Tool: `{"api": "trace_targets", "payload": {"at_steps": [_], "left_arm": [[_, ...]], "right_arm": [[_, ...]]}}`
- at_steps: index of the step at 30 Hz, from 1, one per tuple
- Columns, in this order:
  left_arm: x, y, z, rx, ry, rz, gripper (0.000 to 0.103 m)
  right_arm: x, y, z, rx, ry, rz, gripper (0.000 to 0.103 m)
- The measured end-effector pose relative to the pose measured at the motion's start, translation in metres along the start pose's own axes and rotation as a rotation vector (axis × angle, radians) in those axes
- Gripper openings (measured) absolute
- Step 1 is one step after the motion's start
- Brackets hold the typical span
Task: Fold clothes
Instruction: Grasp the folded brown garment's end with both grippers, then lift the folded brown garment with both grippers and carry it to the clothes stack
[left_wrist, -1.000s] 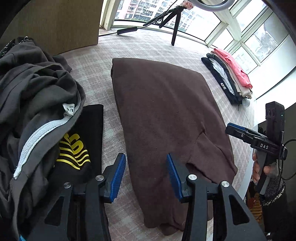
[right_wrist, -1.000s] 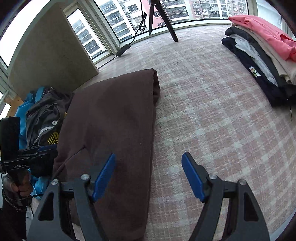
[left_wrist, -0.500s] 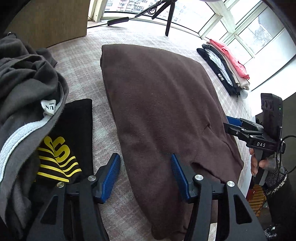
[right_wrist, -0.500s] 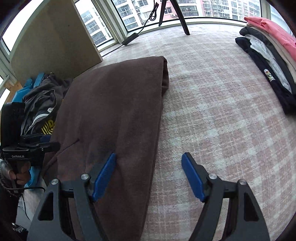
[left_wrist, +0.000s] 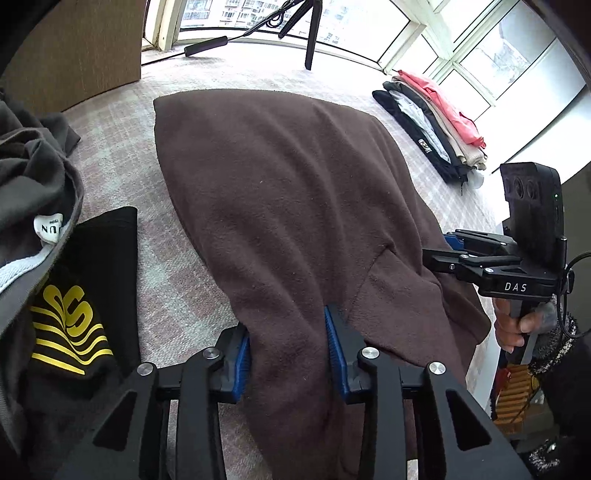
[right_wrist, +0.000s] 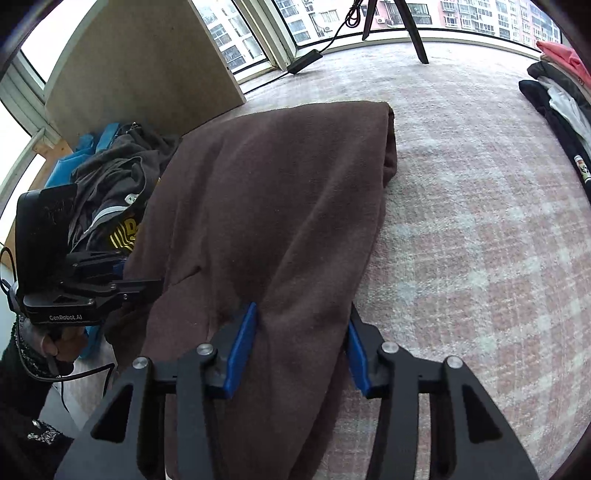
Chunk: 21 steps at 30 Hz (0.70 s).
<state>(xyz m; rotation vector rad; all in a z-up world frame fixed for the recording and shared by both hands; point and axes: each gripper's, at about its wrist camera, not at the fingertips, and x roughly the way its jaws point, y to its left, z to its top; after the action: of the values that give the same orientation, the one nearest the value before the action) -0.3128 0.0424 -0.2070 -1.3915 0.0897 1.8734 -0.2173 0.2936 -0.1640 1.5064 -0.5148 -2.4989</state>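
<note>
The brown garment (left_wrist: 295, 206) is lying spread on the checked carpet (right_wrist: 480, 221), its near edge now bunched between both tools. A second ago both sets of fingers were hovering spread above it; now the left gripper (left_wrist: 290, 350) and right gripper (right_wrist: 301, 350) are closing, pinching 1 ridge of cloth each. That suggests the near edge is about to be lifted and folded over.

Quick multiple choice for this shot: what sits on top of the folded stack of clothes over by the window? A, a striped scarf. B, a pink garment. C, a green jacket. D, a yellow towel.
B: the folded stack by the window is topped by a pink garment, with beige, white and black layers beneath it.
</note>
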Motion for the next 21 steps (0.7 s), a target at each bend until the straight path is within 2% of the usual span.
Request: {"api": "trace_targets", "payload": {"at_steps": [6,7,9,12,15,21], "left_arm": [[0.0,-0.002,0.0,0.008,0.001,0.003,0.03],[0.0,-0.002,0.0,0.001,-0.002,0.002,0.029],[0.0,-0.003,0.0,-0.01,-0.009,0.001,0.028],[-0.003,-0.008,0.0,-0.019,-0.024,-0.007,0.026],[-0.008,-0.012,0.002,-0.031,-0.038,-0.031,0.023],[-0.044,-0.027,0.014,-0.051,-0.104,-0.1,0.022]], "right_arm": [[-0.001,0.006,-0.004,0.016,-0.024,-0.046,0.045],[-0.002,0.006,-0.005,0.022,-0.027,-0.049,0.043],[-0.004,0.005,-0.008,0.034,-0.033,-0.05,0.032],[0.001,0.008,-0.005,0.045,-0.04,-0.026,0.027],[-0.003,0.015,-0.002,0.056,-0.064,0.041,0.024],[-0.033,0.036,0.007,0.06,-0.163,0.124,0.022]]}}
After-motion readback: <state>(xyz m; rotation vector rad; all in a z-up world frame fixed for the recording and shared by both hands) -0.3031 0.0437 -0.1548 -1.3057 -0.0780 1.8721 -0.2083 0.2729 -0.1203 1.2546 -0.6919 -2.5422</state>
